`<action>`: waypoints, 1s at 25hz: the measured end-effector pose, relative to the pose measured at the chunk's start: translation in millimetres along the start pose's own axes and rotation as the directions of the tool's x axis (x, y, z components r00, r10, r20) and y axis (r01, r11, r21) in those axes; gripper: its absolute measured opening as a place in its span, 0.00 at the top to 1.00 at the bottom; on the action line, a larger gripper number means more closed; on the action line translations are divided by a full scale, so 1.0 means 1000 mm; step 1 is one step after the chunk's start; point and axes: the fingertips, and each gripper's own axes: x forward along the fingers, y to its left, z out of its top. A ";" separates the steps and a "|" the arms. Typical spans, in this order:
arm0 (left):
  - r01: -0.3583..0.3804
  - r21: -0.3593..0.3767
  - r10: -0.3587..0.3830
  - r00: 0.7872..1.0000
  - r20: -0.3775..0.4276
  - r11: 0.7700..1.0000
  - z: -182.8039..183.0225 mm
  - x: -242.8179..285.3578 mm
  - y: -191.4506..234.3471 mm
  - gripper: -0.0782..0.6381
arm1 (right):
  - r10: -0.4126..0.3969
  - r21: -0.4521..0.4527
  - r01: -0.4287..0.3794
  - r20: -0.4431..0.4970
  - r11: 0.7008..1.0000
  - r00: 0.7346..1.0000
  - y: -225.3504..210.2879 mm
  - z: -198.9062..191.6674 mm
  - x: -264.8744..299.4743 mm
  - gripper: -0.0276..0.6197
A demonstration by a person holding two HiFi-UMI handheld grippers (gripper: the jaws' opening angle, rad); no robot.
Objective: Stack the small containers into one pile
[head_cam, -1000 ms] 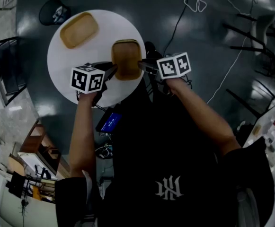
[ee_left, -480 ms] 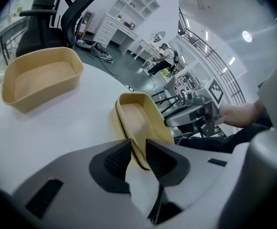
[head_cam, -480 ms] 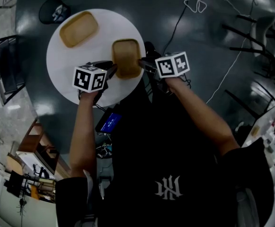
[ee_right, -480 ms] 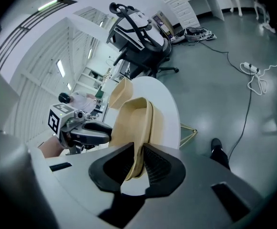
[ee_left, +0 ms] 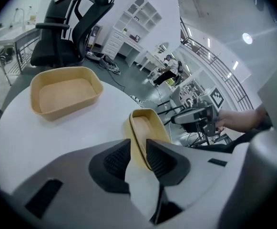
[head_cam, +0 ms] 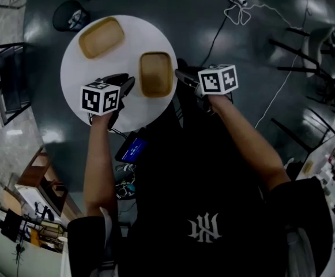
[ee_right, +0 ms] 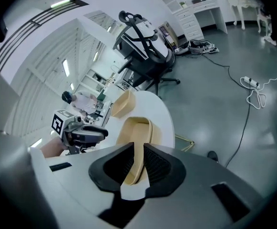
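Two tan containers rest on the round white table (head_cam: 116, 115). One container (head_cam: 101, 37) (ee_left: 64, 92) (ee_right: 121, 104) sits at the far left. The nearer container (head_cam: 156, 74) (ee_left: 148, 125) (ee_right: 136, 128) lies between my grippers. My left gripper (head_cam: 131, 83) (ee_left: 137, 149) is just left of it, jaws a narrow gap apart, and a strip of table shows between its tips and the rim. My right gripper (head_cam: 179, 73) (ee_right: 139, 149) is at the container's right end, jaws also slightly apart. The rim lines up with its gap, but the tips look just clear of it.
A black office chair (ee_left: 76, 27) (ee_right: 143, 42) stands beyond the table. Its base (head_cam: 69, 16) is by the table's far left edge. White cables (head_cam: 239, 4) trail over the dark floor at the back right. The right gripper hangs off the table's right edge.
Both grippers held the nearer container by its two ends before. Now they have drawn back from it, the left farther than the right, and it sits on the table.
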 end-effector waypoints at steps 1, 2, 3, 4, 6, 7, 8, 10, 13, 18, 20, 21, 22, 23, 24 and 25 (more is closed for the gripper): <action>-0.003 -0.008 0.003 1.000 0.019 1.000 0.002 -0.003 0.002 0.75 | 0.008 -0.013 -0.008 0.009 1.000 1.000 0.003 0.007 -0.001 0.83; -0.004 -0.016 0.005 0.999 0.037 1.000 0.004 -0.006 0.003 0.75 | 0.019 -0.027 -0.018 0.018 0.999 1.000 0.007 0.013 -0.002 0.83; -0.004 -0.022 0.006 0.999 0.052 1.000 0.005 -0.008 0.002 0.75 | 0.031 -0.043 -0.030 0.026 0.999 0.999 0.011 0.019 -0.003 0.83; -0.005 -0.027 0.006 0.998 0.066 1.000 0.006 -0.011 0.002 0.75 | 0.045 -0.061 -0.043 0.033 0.997 0.998 0.016 0.025 -0.005 0.83; -0.005 -0.033 0.008 0.996 0.093 0.999 0.007 -0.016 0.001 0.75 | 0.088 -0.097 -0.083 0.044 0.992 0.995 0.030 0.035 -0.005 0.83; -0.006 -0.036 0.010 0.994 0.109 0.999 0.008 -0.020 0.003 0.75 | 0.121 -0.108 -0.115 0.048 0.987 0.991 0.040 0.039 -0.004 0.84; -0.006 -0.042 0.011 0.992 0.126 0.999 0.010 -0.024 0.004 0.76 | 0.161 -0.119 -0.154 0.053 0.981 0.986 0.050 0.044 -0.002 0.86; -0.002 -0.053 0.010 0.987 0.158 0.999 0.013 -0.031 0.006 0.76 | 0.228 -0.160 -0.216 0.058 0.963 0.972 0.068 0.055 0.000 0.87; -0.003 -0.055 0.014 0.981 0.192 0.998 0.020 -0.040 0.004 0.79 | 0.258 -0.263 -0.236 0.049 0.935 0.965 0.085 0.070 0.000 0.87; -0.022 -0.052 0.034 0.970 0.242 0.998 0.027 -0.055 0.006 0.84 | 0.286 -0.356 -0.253 0.041 0.900 0.957 0.106 0.092 0.003 0.87; -0.035 -0.052 0.047 0.964 0.260 0.998 0.031 -0.062 0.007 0.86 | 0.299 -0.389 -0.262 0.035 0.883 0.954 0.115 0.102 0.004 0.87; -0.041 -0.052 0.054 0.961 0.270 0.998 0.033 -0.066 0.008 0.87 | 0.308 -0.400 -0.271 0.030 0.876 0.951 0.119 0.107 0.005 0.87; -0.046 -0.052 0.059 0.958 0.280 0.998 0.034 -0.070 0.009 0.87 | 0.316 -0.409 -0.278 0.026 0.869 0.948 0.122 0.111 0.006 0.87; -0.051 -0.054 0.065 0.954 0.291 0.997 0.036 -0.074 0.010 0.87 | 0.320 -0.420 -0.282 0.022 0.863 0.947 0.126 0.115 0.008 0.87; -0.055 -0.058 0.070 0.950 0.303 0.997 0.036 -0.077 0.012 0.88 | 0.321 -0.433 -0.282 0.019 0.856 0.947 0.129 0.120 0.010 0.87; -0.057 -0.063 0.074 0.946 0.315 0.996 0.037 -0.080 0.013 0.88 | 0.321 -0.443 -0.281 0.015 0.851 0.947 0.133 0.124 0.011 0.87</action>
